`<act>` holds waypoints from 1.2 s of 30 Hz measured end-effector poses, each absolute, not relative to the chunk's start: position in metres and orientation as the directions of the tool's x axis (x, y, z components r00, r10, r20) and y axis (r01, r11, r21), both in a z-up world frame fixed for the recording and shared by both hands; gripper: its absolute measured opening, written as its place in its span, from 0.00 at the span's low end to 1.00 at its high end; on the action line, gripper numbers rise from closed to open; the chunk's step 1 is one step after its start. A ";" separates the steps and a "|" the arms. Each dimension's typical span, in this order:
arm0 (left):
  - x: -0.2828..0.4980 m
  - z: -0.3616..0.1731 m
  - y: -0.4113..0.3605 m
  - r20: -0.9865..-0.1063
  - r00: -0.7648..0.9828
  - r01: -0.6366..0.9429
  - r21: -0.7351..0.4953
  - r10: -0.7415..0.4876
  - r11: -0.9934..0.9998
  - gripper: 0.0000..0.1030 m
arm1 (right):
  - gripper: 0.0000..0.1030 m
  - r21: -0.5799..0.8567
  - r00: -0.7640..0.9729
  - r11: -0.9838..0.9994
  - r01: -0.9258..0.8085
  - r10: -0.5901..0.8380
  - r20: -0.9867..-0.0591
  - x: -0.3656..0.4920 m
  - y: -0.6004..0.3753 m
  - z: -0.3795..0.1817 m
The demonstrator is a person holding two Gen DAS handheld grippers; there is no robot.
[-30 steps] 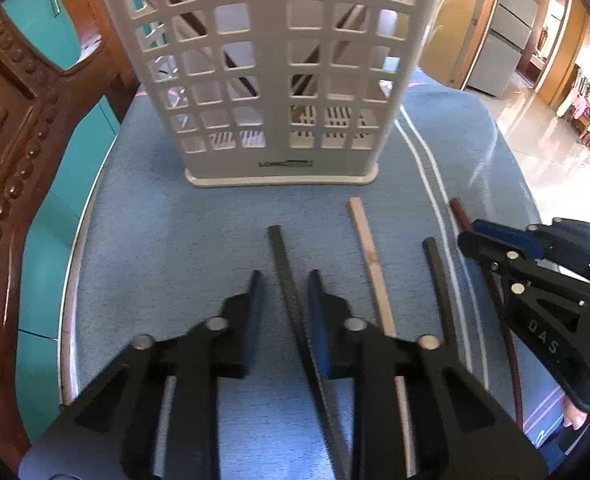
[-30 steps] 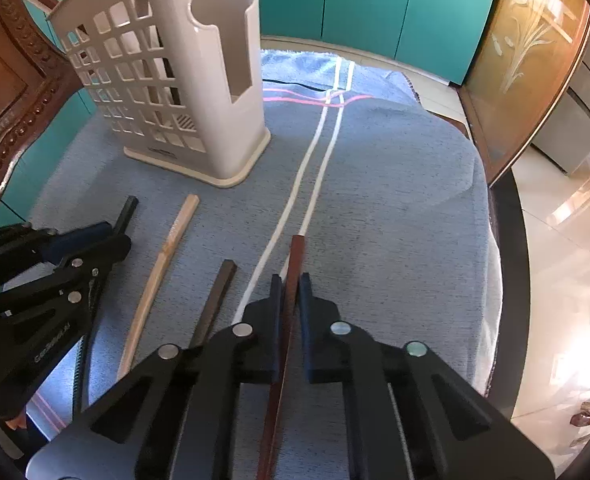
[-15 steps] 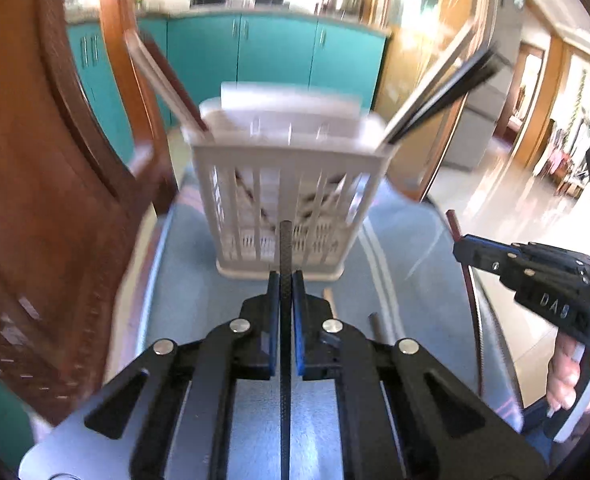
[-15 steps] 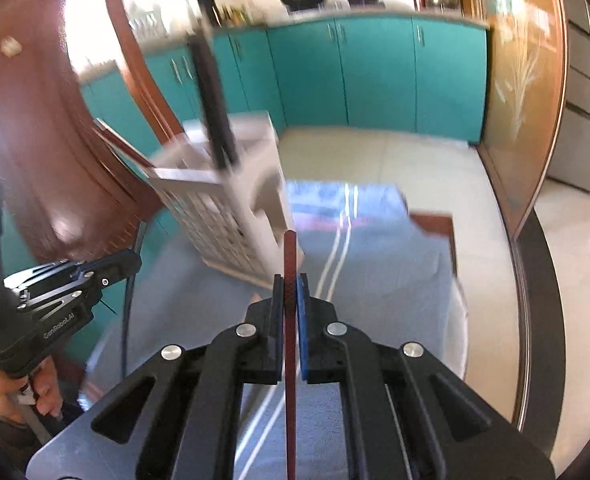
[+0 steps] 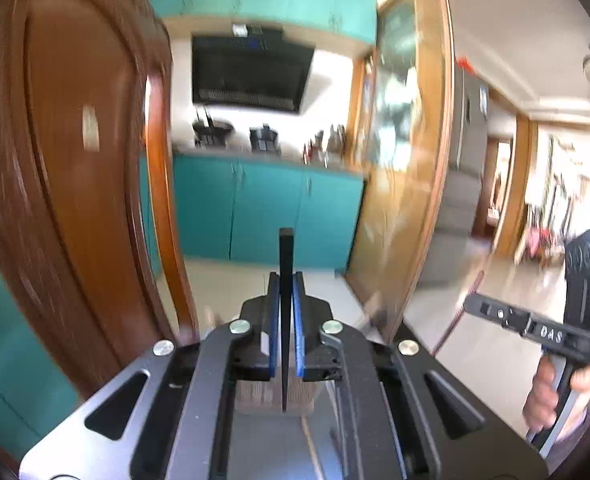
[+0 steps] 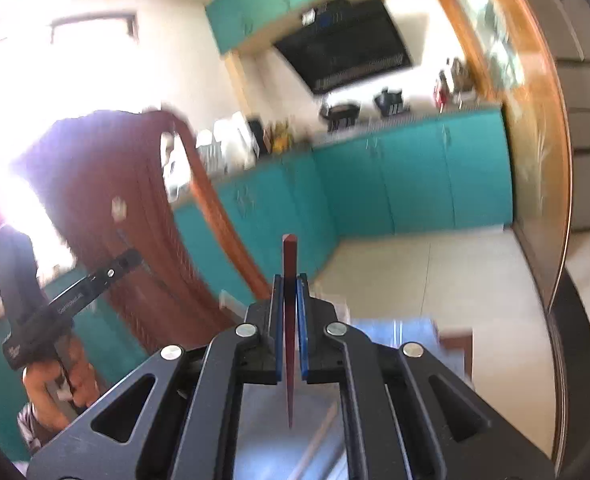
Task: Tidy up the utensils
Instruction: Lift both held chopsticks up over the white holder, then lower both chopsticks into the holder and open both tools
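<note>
My left jaws [image 5: 285, 312] are clamped on a black chopstick [image 5: 285, 264] at centre frame; my right jaws [image 6: 290, 316] are clamped on a reddish-brown chopstick [image 6: 289, 272], likewise centre. Each stick runs straight along my fingers, blunt end forward and slightly up, thin tip trailing back beneath. I judge them light, stiff and slick, liable to pivot, so a hold near mid-length suits. In the left view the holder [image 5: 255, 394] peeks out blurred below the jaws.

Bright daylight, blown-out glare upper left, motion blur, fisheye-warped edges.
</note>
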State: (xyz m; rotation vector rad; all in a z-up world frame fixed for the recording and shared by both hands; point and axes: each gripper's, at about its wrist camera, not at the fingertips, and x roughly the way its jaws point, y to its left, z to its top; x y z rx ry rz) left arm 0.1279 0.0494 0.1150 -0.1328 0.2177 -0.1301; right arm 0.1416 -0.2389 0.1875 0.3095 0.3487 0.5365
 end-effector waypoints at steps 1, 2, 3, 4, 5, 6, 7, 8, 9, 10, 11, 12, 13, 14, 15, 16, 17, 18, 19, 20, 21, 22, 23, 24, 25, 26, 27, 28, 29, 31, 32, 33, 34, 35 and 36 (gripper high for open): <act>0.131 0.126 0.055 -0.170 0.976 0.106 -0.164 -0.134 0.981 0.07 | 0.07 0.383 0.831 0.826 -0.414 0.515 -0.212 0.145 -0.237 0.195; 0.139 0.135 0.061 -0.130 0.985 0.086 -0.195 -0.113 0.977 0.07 | 0.07 0.398 0.846 0.826 -0.399 0.499 -0.187 0.147 -0.238 0.198; 0.142 0.138 0.063 -0.114 0.989 0.070 -0.215 -0.096 0.974 0.07 | 0.07 0.428 0.864 0.819 -0.381 0.480 -0.149 0.148 -0.238 0.200; 0.149 0.139 0.066 -0.092 0.993 0.043 -0.240 -0.067 0.970 0.07 | 0.07 0.449 0.874 0.813 -0.371 0.469 -0.126 0.150 -0.239 0.199; 0.155 0.136 0.069 -0.074 0.997 0.013 -0.260 -0.034 0.965 0.07 | 0.07 0.467 0.882 0.806 -0.364 0.459 -0.105 0.154 -0.237 0.196; 0.162 0.131 0.074 -0.070 0.998 -0.015 -0.277 -0.005 0.961 0.07 | 0.07 0.478 0.888 0.803 -0.356 0.449 -0.093 0.157 -0.234 0.194; 0.165 0.126 0.075 -0.072 0.997 -0.032 -0.288 0.012 0.957 0.07 | 0.07 0.489 0.897 0.803 -0.340 0.433 -0.087 0.161 -0.230 0.189; 0.173 0.120 0.078 -0.082 0.996 -0.049 -0.300 0.025 0.953 0.07 | 0.07 0.487 0.906 0.811 -0.325 0.414 -0.086 0.166 -0.226 0.184; 0.181 0.115 0.080 -0.098 0.995 -0.055 -0.322 0.025 0.945 0.07 | 0.07 0.476 0.917 0.824 -0.308 0.390 -0.082 0.168 -0.221 0.179; 0.187 0.109 0.083 -0.103 0.995 -0.052 -0.343 0.017 0.938 0.07 | 0.07 0.454 0.924 0.840 -0.297 0.374 -0.086 0.173 -0.217 0.175; 0.192 0.105 0.085 -0.101 0.995 -0.047 -0.360 0.011 0.932 0.07 | 0.07 0.408 0.931 0.869 -0.282 0.350 -0.101 0.175 -0.207 0.168; 0.197 0.105 0.085 -0.096 0.995 -0.048 -0.361 0.014 0.931 0.07 | 0.07 0.377 0.939 0.887 -0.267 0.328 -0.107 0.177 -0.200 0.162; 0.198 0.103 0.085 -0.085 0.996 -0.056 -0.357 0.028 0.932 0.07 | 0.07 0.360 0.938 0.894 -0.267 0.326 -0.114 0.179 -0.195 0.157; 0.199 0.101 0.083 -0.071 0.996 -0.071 -0.350 0.049 0.934 0.07 | 0.07 0.346 0.935 0.898 -0.273 0.332 -0.125 0.182 -0.189 0.153; 0.201 0.099 0.080 -0.067 0.996 -0.078 -0.345 0.058 0.935 0.07 | 0.07 0.334 0.930 0.900 -0.280 0.340 -0.137 0.185 -0.184 0.149; 0.202 0.098 0.079 -0.067 0.996 -0.083 -0.340 0.064 0.937 0.07 | 0.07 0.325 0.927 0.902 -0.283 0.344 -0.147 0.188 -0.180 0.145; 0.205 0.095 0.074 -0.068 0.995 -0.089 -0.327 0.070 0.941 0.07 | 0.07 0.306 0.920 0.905 -0.294 0.355 -0.167 0.191 -0.175 0.140; 0.207 0.092 0.072 -0.076 0.994 -0.097 -0.309 0.077 0.946 0.07 | 0.07 0.296 0.916 0.907 -0.300 0.361 -0.178 0.192 -0.172 0.138; 0.210 0.089 0.069 -0.086 0.993 -0.105 -0.293 0.084 0.950 0.07 | 0.07 0.283 0.908 0.907 -0.311 0.371 -0.194 0.194 -0.168 0.133; 0.216 0.085 0.065 -0.101 0.991 -0.117 -0.273 0.092 0.955 0.07 | 0.07 0.272 0.901 0.907 -0.322 0.382 -0.207 0.195 -0.165 0.129; 0.223 0.078 0.060 -0.125 0.987 -0.128 -0.248 0.099 0.960 0.07 | 0.07 0.260 0.893 0.906 -0.333 0.391 -0.221 0.196 -0.162 0.125; 0.228 0.072 0.057 -0.148 0.984 -0.131 -0.231 0.099 0.964 0.07 | 0.07 0.252 0.888 0.906 -0.340 0.398 -0.231 0.195 -0.159 0.123; 0.233 0.064 0.052 -0.177 0.980 -0.129 -0.214 0.092 0.968 0.07 | 0.07 0.240 0.881 0.906 -0.349 0.405 -0.245 0.194 -0.157 0.119; 0.236 0.059 0.051 -0.195 0.977 -0.127 -0.204 0.087 0.971 0.07 | 0.07 0.229 0.878 0.907 -0.353 0.406 -0.255 0.193 -0.155 0.118; 0.238 0.053 0.049 -0.211 0.974 -0.130 -0.195 0.087 0.972 0.07 | 0.07 0.221 0.876 0.908 -0.354 0.405 -0.261 0.191 -0.154 0.117; 0.241 0.046 0.046 -0.231 0.969 -0.135 -0.188 0.090 0.973 0.07 | 0.07 0.213 0.876 0.910 -0.355 0.403 -0.263 0.189 -0.154 0.116; 0.243 0.043 0.045 -0.243 0.966 -0.134 -0.184 0.087 0.974 0.07 | 0.08 0.205 0.879 0.913 -0.352 0.398 -0.263 0.187 -0.155 0.116; 0.243 0.038 0.043 -0.257 0.963 -0.131 -0.180 0.081 0.975 0.07 | 0.13 0.198 0.882 0.916 -0.349 0.392 -0.262 0.184 -0.156 0.117; 0.245 0.036 0.042 -0.267 0.961 -0.127 -0.179 0.076 0.976 0.07 | 0.19 0.191 0.887 0.919 -0.344 0.385 -0.254 0.180 -0.160 0.118; 0.244 0.035 0.040 -0.273 0.959 -0.120 -0.177 0.068 0.977 0.07 | 0.26 0.192 0.893 0.920 -0.342 0.382 -0.239 0.172 -0.167 0.122; 0.242 0.035 0.039 -0.266 0.961 -0.119 -0.174 0.070 0.978 0.07 | 0.29 0.198 0.892 0.918 -0.345 0.386 -0.234 0.167 -0.172 0.124; 0.239 0.035 0.039 -0.261 0.963 -0.120 -0.172 0.072 0.978 0.12 | 0.29 0.203 0.889 0.914 -0.351 0.393 -0.235 0.164 -0.176 0.126; 0.237 0.036 0.039 -0.256 0.964 -0.117 -0.172 0.070 0.978 0.14 | 0.29 0.206 0.885 0.910 -0.359 0.403 -0.235 0.158 -0.180 0.127; 0.234 0.036 0.038 -0.254 0.965 -0.113 -0.173 0.066 0.978 0.18 | 0.29 0.212 0.879 0.903 -0.373 0.418 -0.229 0.151 -0.185 0.128; 0.232 0.036 0.036 -0.254 0.965 -0.110 -0.173 0.063 0.979 0.21 | 0.30 0.215 0.876 0.899 -0.382 0.426 -0.225 0.145 -0.188 0.127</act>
